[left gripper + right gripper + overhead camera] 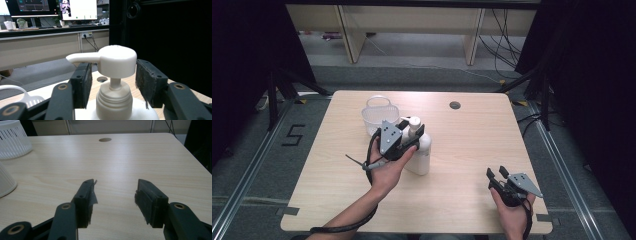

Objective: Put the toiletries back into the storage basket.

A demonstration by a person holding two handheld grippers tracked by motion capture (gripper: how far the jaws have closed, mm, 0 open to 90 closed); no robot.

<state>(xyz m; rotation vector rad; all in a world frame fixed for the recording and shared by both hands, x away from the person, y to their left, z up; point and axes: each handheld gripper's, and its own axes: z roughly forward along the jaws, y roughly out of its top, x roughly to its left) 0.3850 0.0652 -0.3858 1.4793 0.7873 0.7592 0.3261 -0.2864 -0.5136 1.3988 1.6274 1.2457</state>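
Note:
A white pump bottle (422, 152) stands upright near the middle of the wooden table (472, 145). My left gripper (412, 131) reaches around its top from the near side. In the left gripper view the pump head (117, 61) sits between the two black pads (148, 80); the right pad is at the head's edge, and a narrow gap shows on the left side. The spout points left over the left jaw. My right gripper (496, 175) rests at the table's front right, open, with nothing between its fingers (86, 200).
A white slatted basket (379, 112) with a handle stands just behind and left of the bottle, also seen as the basket (12, 140) at far left. A round cable hole (455, 105) lies near the table's back edge. Bare wood spreads ahead of the right gripper.

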